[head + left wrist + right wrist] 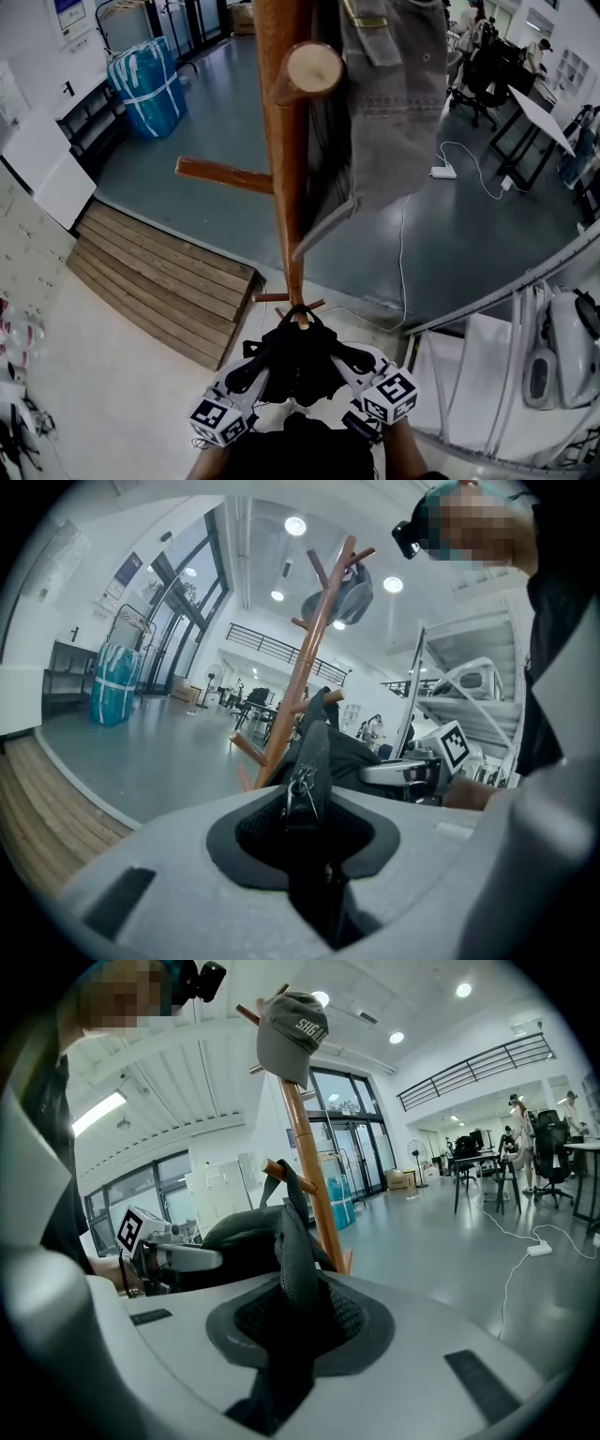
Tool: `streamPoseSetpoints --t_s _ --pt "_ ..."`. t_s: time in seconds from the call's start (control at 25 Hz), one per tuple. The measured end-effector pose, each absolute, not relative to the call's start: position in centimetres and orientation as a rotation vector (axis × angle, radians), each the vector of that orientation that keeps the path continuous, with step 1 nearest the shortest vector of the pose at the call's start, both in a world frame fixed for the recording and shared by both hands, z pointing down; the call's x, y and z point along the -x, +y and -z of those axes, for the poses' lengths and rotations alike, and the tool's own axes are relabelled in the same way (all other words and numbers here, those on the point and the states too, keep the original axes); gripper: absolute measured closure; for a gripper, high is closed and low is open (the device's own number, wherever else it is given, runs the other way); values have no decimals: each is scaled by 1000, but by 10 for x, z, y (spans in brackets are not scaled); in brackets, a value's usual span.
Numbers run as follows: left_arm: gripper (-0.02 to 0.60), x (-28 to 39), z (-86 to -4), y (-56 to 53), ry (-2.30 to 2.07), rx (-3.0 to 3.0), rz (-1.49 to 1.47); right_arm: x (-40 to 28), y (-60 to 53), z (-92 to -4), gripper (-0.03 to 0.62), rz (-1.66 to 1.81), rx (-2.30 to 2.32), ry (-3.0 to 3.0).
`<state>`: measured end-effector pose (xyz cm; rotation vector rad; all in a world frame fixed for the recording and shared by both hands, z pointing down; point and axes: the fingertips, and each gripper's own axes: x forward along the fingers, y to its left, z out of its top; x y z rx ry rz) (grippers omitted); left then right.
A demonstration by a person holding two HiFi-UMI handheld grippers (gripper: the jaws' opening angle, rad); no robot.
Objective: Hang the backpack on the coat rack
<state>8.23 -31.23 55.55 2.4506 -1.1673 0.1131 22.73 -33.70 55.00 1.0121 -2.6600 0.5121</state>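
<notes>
Two grippers share the load. The left gripper (246,373) has its jaws narrowed onto a black strap (307,761) that carries a small metal clip. The right gripper (354,367) is clamped the same way on a padded mesh strap (292,1241). Neither is empty: each pair of jaws stands only slightly apart, with the strap filling the gap.

Position: the backpack (295,361) hangs between the two grippers, low down and close in front of the foot of the coat rack (281,169). It rests on no peg.

Recommended handling, as a judgement:
- Raise both grippers together so the pack stays level.
- Keep the straps spread apart so an opening is offered to a peg.
- Aim for the bare side peg (225,174), which looks the easier target. The upper pegs sit beside a grey cap (292,1030) that could be knocked off.
- Bring the pack to the peg from the peg's free end, and let go only once the peg carries the weight. A sideways pull on the slim pole may rock it.

Condition of the item: black, soft-bodied and slumped, with its fabric bunched between the grips. What looks like a top loop (286,1183) stands up nearest the pole.
</notes>
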Motion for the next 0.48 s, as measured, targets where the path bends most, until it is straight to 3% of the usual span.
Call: streamPoseSetpoints --t_s 0.48 --pt "489 -80 -565 -333 -1206 -2437 -111 -223 -361 -560 531 -520 -1022 -2661"
